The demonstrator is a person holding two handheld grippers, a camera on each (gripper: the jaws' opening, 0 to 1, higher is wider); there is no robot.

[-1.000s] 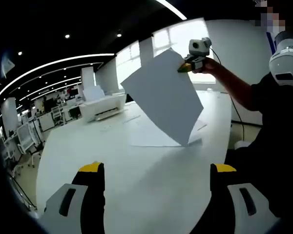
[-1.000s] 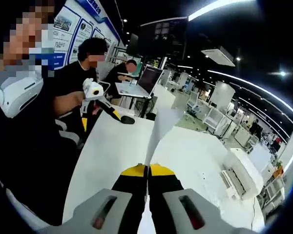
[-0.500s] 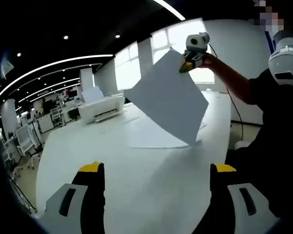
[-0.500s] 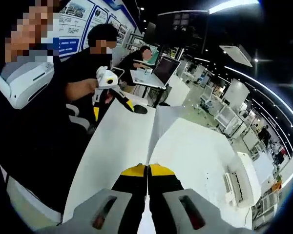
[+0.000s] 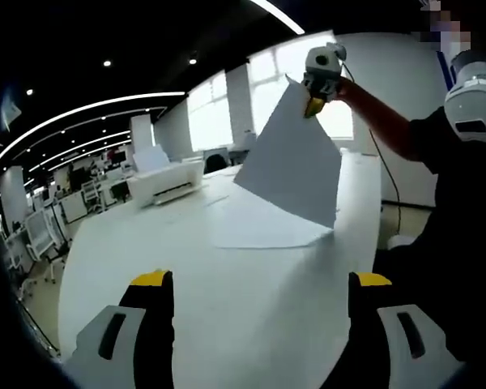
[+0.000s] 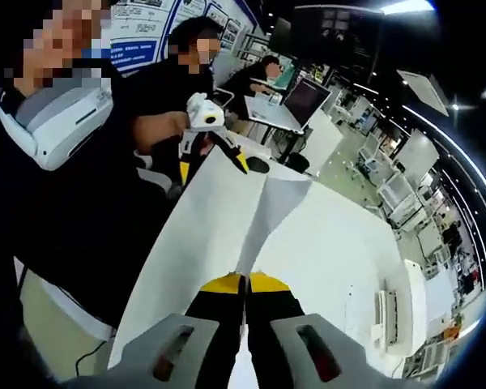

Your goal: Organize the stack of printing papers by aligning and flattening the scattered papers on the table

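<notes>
One sheet (image 5: 294, 166) is pinched by its top corner in the shut right gripper (image 5: 315, 101), hung over the stack (image 5: 259, 228) near the table's (image 5: 186, 275) far edge. Left gripper (image 5: 259, 284) is held wide open, empty, above the near edge. Sheet corners should be squared to the stack before release, then pressed flat.

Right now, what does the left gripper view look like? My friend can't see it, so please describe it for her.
The right claw, raised in a person's hand, pinches one corner of a white paper sheet that hangs tilted above more white papers lying flat on the long white table. The left claw stands open at the bottom, holding nothing, and a white printer sits farther back.
</notes>
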